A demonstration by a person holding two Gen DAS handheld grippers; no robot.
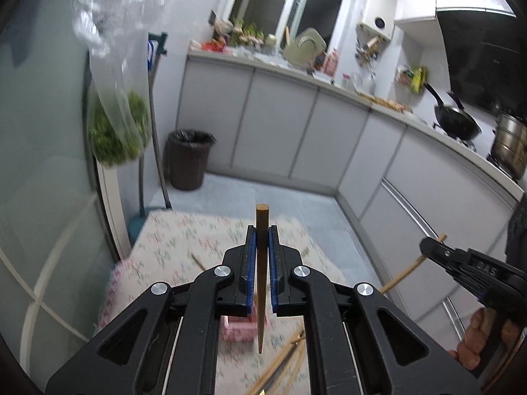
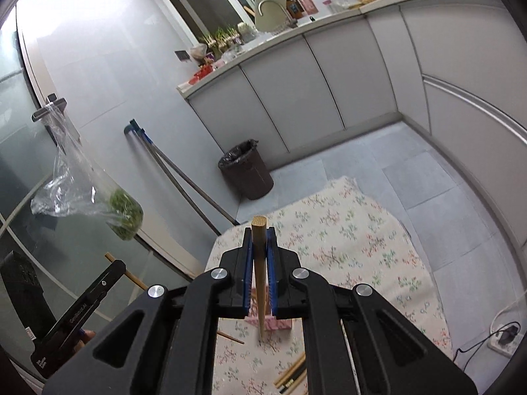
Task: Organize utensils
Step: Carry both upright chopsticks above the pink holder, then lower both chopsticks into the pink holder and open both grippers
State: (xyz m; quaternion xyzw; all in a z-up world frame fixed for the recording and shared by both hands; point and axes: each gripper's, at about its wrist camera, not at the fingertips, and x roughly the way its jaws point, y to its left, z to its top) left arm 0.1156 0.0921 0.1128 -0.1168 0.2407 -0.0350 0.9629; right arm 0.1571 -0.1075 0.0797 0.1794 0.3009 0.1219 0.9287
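left gripper (image 1: 262,240) jaws clamp a chopstick (image 1: 262,263) — right gripper (image 2: 260,243) jaws clamp another chopstick (image 2: 259,263).

My own frame hides most of the pink holder (image 1: 237,328) in the left view; only a blurred corner shows between my fingers (image 1: 251,263). In the right view that holder (image 2: 280,324) is again half covered. The loose chopsticks (image 1: 280,367) on the bench (image 1: 184,240) run under my frame and off the bottom edge, so I cannot count them. The floral cloth there is smeared by motion. My right hand (image 1: 474,339) is cut by the picture's edge. The hanging bag of greens (image 1: 115,125) is blurred. Small things along the far counter (image 1: 296,62) are too small to name.
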